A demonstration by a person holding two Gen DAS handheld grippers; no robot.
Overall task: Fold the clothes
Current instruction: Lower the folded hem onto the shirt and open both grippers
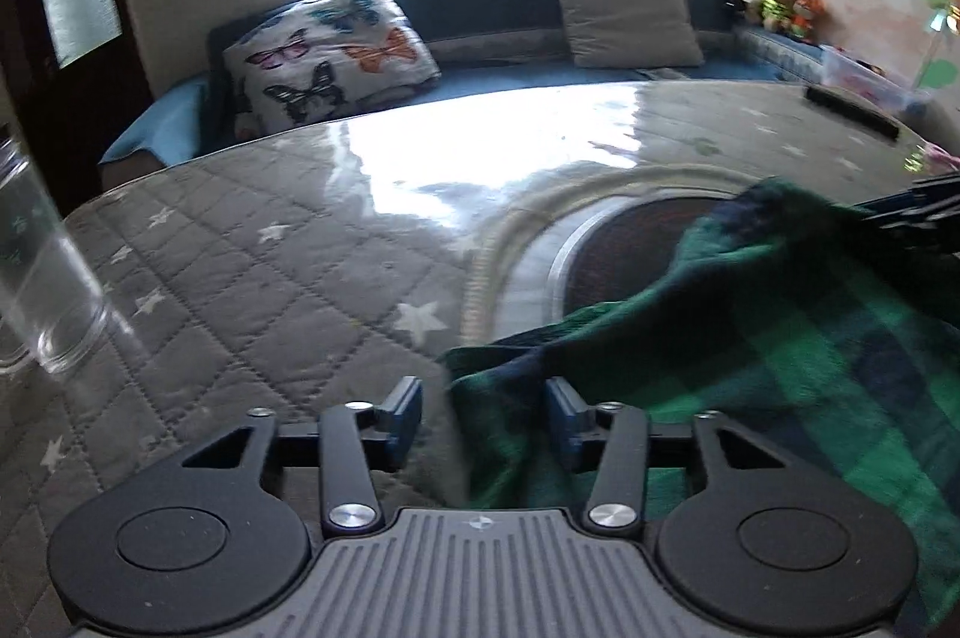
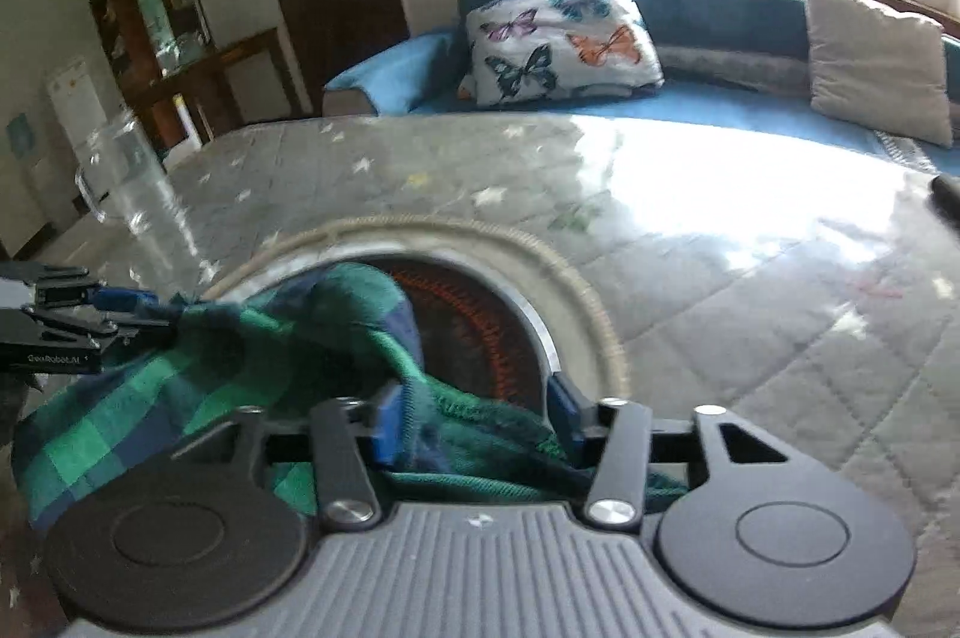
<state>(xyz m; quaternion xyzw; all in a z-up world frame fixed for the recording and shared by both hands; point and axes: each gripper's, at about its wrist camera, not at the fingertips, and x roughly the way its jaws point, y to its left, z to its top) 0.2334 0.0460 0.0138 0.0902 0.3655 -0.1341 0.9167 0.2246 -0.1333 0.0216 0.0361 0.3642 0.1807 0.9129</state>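
A green and navy plaid cloth (image 1: 750,338), soft and woolly with a knitted-looking hem, lies rumpled over the round dark burner plate (image 1: 630,248) set into the quilted, star-printed table cover (image 1: 240,266). From the left wrist view, the left gripper (image 1: 483,413) hovers at the cloth's near corner, on the side of the plate closest to the camera, with its blue-padded fingers (image 1: 405,407) spread apart and the cloth's edge lying between them, unpinched. From the right wrist view, the right gripper (image 2: 474,425) also has its fingers (image 2: 387,425) parted, and a thick fold of the cloth (image 2: 336,338) bunches in the gap, draped over the near rim of the plate (image 2: 480,314) (its ribbed surface glows reddish there). The left gripper (image 2: 129,305) appears at the far left of that view, beside the plate, touching the cloth's raised corner. A clear glass jug (image 1: 42,290) stands well left of the plate, and a butterfly-print pillow (image 1: 330,50) rests on the blue bench beyond it.
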